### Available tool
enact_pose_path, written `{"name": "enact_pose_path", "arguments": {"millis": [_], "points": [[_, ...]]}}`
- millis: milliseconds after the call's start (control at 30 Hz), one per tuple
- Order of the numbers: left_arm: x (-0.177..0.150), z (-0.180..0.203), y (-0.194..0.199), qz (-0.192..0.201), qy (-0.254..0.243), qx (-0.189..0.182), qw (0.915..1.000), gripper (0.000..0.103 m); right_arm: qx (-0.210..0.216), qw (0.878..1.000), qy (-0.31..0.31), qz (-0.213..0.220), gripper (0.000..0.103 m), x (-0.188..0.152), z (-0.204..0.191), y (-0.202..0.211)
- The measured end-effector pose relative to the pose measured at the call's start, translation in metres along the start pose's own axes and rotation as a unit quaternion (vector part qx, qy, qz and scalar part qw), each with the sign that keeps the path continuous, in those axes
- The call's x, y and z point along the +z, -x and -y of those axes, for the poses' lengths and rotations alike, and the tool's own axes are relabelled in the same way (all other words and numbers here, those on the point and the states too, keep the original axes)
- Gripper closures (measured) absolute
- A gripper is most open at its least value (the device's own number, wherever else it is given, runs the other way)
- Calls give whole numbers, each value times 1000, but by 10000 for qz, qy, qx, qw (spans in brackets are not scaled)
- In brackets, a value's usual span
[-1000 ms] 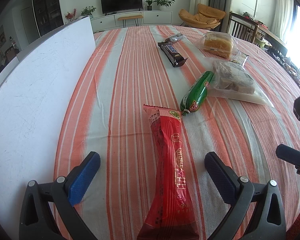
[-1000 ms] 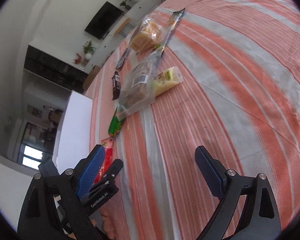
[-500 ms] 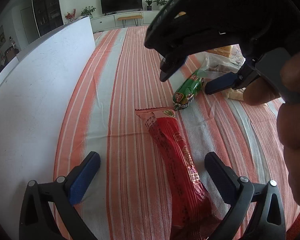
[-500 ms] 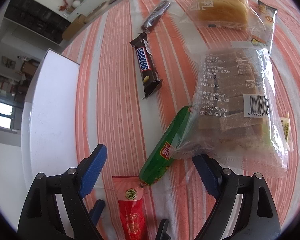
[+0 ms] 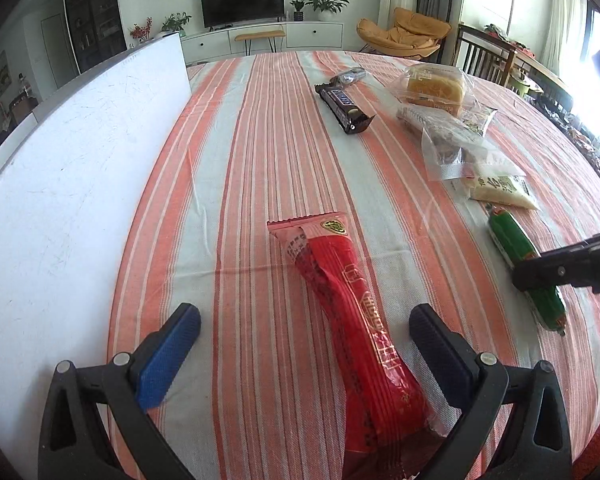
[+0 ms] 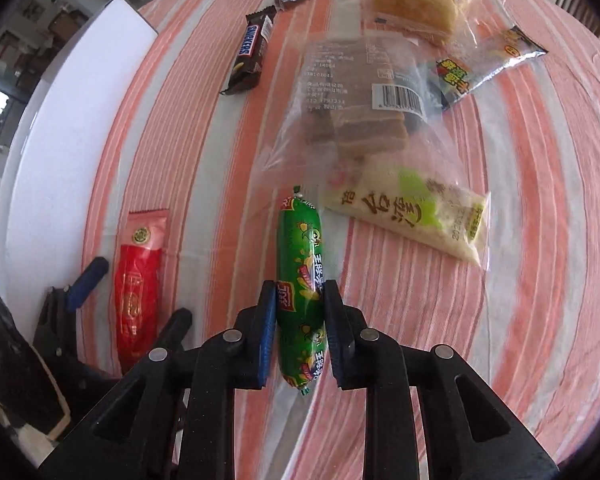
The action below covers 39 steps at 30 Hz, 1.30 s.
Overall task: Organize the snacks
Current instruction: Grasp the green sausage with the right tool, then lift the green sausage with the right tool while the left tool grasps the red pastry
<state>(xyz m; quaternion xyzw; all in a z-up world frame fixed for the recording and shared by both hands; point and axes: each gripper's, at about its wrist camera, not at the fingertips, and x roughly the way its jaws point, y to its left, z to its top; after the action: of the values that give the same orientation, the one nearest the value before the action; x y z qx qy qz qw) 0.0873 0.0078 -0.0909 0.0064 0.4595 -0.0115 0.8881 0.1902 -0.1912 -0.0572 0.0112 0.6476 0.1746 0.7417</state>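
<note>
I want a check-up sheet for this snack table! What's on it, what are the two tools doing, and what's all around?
Surface: striped tablecloth, orange and grey, with a white board along its left edge.
Job's things: red packet, green sausage, Snickers bar, cake in clear wrap, bag of brown slices, pale packet, small dark packet.
Clutter: nothing seen.
Tools: left tool open, with the red packet lying between its fingers; right tool shut on the green sausage.
Cables: nothing seen.
Surroundings: TV, plants, orange chair.
</note>
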Motion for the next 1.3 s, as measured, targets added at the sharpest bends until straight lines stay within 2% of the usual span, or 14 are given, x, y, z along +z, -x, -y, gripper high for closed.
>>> {"name": "enact_pose_path", "arguments": {"millis": [100, 267, 400, 500, 567, 667, 833, 1133, 1267, 1300], "points": [[0, 0, 0, 0, 0, 1, 10000, 0, -242, 9991, -43, 340, 79, -38, 16, 16], [0, 0, 0, 1, 0, -2, 10000, 0, -503, 9859, -582, 1483, 76, -83, 21, 30], [0, 0, 0, 2, -1, -3, 10000, 0, -434, 9692, -979, 2217, 60, -105, 4, 22], [0, 0, 0, 3, -1, 0, 10000, 0, -398, 9606, -1029, 2550, 49, -123, -3, 19], [0, 0, 0, 3, -1, -1, 10000, 0, -529, 9600, -914, 2592, 44, -133, -9, 11], [0, 0, 0, 3, -2, -2, 10000, 0, -493, 9597, -904, 2616, 38, -117, -5, -9], [0, 0, 0, 4, -2, -2, 10000, 0, -510, 9594, -841, 2644, 34, -117, -6, -11], [0, 0, 0, -9, -7, -8, 10000, 0, -812, 9606, -620, 2584, 30, -115, -18, -16], [4, 1, 1, -481, -62, -43, 9988, 1, -835, 9615, -628, 2543, 30, -114, -17, -16], [5, 2, 2, -525, -102, -74, 9985, 7, -829, 9627, -657, 2490, 30, -113, -17, -15]]}}
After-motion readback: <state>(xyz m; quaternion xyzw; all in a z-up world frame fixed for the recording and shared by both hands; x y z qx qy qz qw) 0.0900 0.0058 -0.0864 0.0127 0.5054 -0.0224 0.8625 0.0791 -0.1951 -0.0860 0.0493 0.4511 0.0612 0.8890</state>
